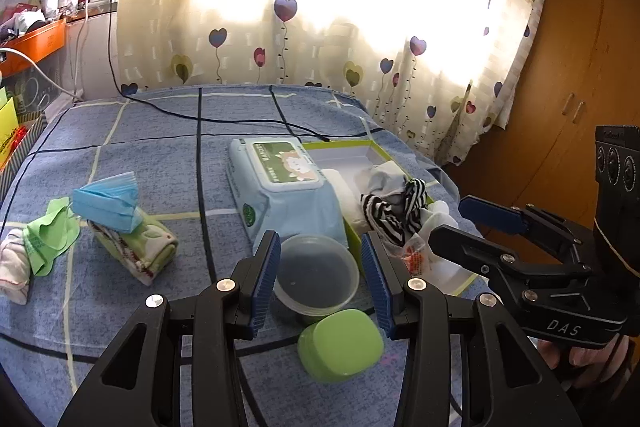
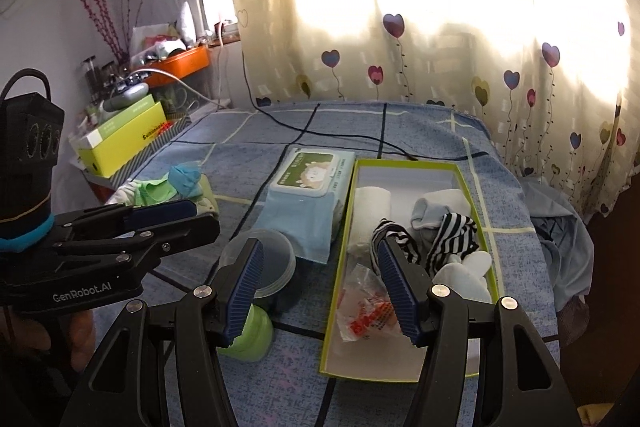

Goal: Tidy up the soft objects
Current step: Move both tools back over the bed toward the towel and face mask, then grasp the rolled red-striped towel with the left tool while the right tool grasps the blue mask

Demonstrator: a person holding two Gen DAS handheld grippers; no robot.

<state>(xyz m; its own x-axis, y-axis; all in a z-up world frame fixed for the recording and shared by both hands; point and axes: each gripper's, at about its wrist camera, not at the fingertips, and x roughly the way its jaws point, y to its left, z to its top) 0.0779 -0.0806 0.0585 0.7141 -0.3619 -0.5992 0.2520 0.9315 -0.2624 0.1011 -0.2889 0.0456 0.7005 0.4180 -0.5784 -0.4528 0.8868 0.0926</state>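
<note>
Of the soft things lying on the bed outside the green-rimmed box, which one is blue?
The pleated face mask. It lies on top of the rolled green patterned cloth; the crumpled green cloth and the white cloth lie further left.

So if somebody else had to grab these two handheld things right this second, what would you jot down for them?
Left tool: open, empty, above the clear tub and green lid.
Right tool: open, empty, over the near end of the green-rimmed box.
Already in the box: white roll, grey sock, striped cloth, white socks, a plastic packet.
Still out on the bed, left side: blue mask, green cloth, folded towel, white sock.
The wipes pack lies beside the box.
Left: move those four in.
</note>
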